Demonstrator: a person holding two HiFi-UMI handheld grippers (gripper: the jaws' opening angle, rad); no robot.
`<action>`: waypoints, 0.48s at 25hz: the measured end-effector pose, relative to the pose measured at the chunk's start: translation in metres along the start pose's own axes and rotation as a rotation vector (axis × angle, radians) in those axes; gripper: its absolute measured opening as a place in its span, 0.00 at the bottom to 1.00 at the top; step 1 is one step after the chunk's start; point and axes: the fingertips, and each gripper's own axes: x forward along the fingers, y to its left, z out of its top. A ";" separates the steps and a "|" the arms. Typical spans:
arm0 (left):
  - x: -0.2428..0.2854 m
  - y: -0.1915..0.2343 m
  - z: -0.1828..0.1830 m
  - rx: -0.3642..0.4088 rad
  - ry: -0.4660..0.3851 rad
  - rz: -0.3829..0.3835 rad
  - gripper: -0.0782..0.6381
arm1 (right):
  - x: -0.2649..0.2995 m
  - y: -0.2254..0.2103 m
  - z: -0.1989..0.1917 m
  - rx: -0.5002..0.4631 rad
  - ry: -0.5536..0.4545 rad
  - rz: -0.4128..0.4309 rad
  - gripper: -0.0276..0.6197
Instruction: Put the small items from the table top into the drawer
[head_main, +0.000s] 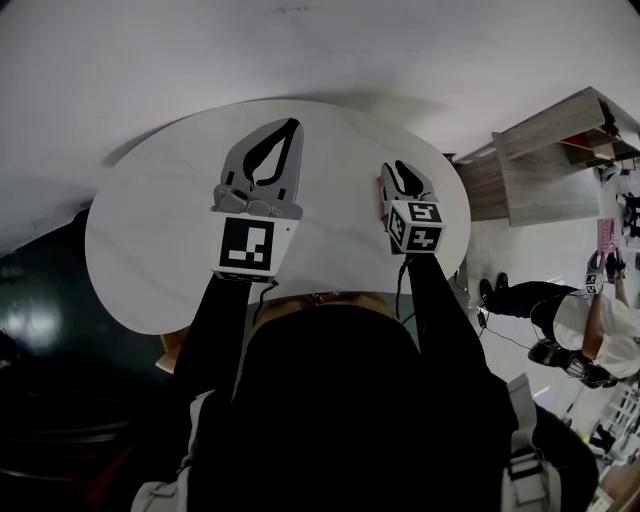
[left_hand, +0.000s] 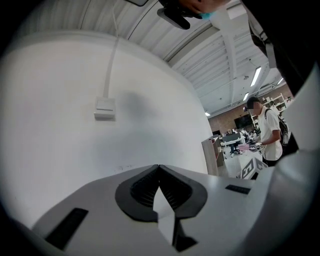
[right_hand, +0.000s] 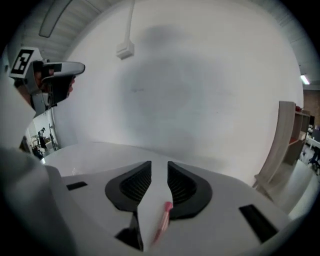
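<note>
- round white counter (head_main: 150, 230): nearly bare in the head view. The only loose small item we see is one thin pink stick (right_hand: 163, 220) by the right gripper (head_main: 400, 167), so we judge the clearing is either late or down to this one item. Part of the top is hidden behind the person and the grippers.
- drawer: we find none in any view. A wooden shelf unit (head_main: 545, 165) stands off to the right, well apart from the counter, and we can't tell if it carries the drawer. Nothing is shown put away.
- left gripper (head_main: 291, 125): held over the counter, jaws closed tip to tip, nothing between them.
- right gripper: over the counter's right side, jaws partly apart with a clear gap between the pads.
- pink stick: sits low in that gap, nearer the right pad. The pads don't seem to press on it, so we judge it not gripped. It is not yet in the drawer.
</note>
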 end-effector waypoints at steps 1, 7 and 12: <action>0.000 0.000 -0.001 -0.001 0.000 -0.001 0.13 | 0.004 0.000 -0.014 0.017 0.039 0.000 0.22; 0.004 0.004 -0.012 -0.004 0.028 0.000 0.13 | 0.020 -0.005 -0.084 0.061 0.259 -0.019 0.24; 0.006 0.003 -0.020 -0.007 0.044 0.000 0.13 | 0.024 -0.013 -0.123 0.084 0.392 -0.042 0.25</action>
